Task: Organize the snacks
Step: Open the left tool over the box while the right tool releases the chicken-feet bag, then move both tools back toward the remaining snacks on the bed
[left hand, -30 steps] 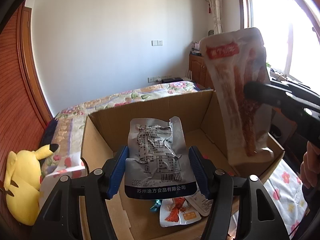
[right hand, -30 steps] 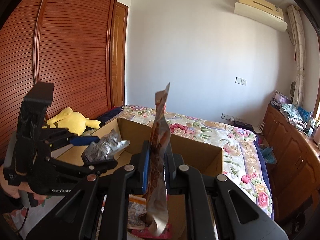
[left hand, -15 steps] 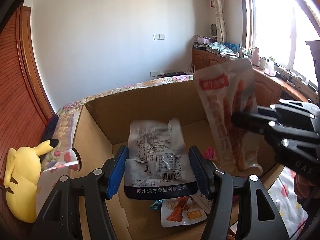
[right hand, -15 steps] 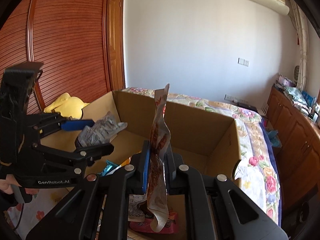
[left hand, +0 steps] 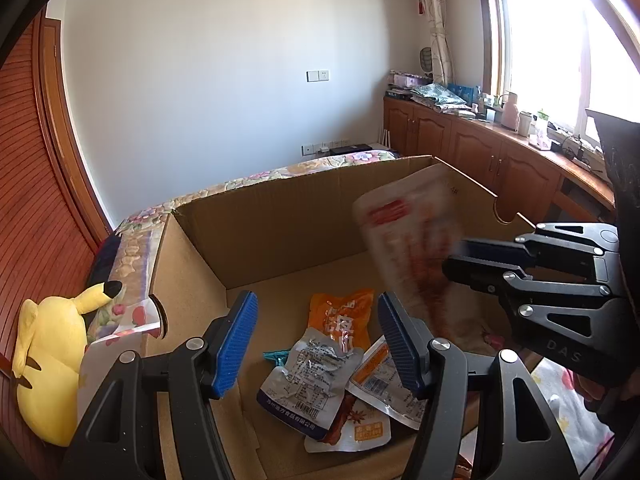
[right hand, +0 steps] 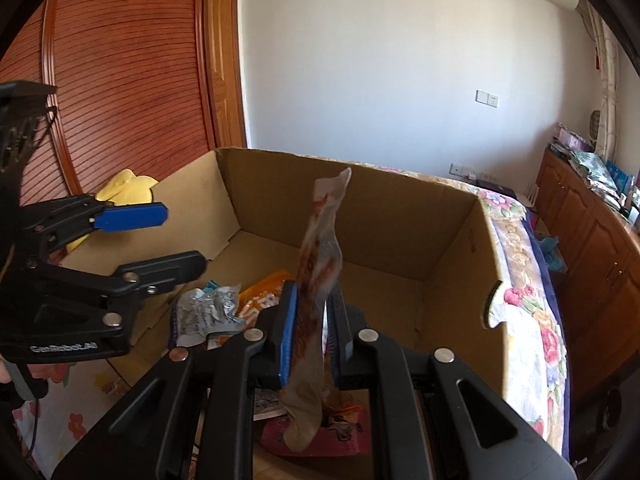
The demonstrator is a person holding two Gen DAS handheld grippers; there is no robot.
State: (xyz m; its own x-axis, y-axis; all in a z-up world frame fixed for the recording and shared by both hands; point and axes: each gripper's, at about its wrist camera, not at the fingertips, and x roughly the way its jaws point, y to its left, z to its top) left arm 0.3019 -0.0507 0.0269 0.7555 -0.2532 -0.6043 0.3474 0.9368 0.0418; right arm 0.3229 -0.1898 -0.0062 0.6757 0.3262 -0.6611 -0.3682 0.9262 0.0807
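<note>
Your left tongs (left hand: 316,340) hang wide open and empty over the box (left hand: 280,216), silver packet (left hand: 308,384) lying under them. Your right tongs (right hand: 312,332), at 3 o'clock, are clamped on the long snack pouch (right hand: 320,264).

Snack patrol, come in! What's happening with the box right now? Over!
Left hand-held gripper open, empty. Right hand-held gripper shut on tall pouch above cardboard box. Silver packet in the box. Nothing blocking.

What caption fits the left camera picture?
Open left gripper above a silver foil snack packet in the brown cardboard box.
</note>
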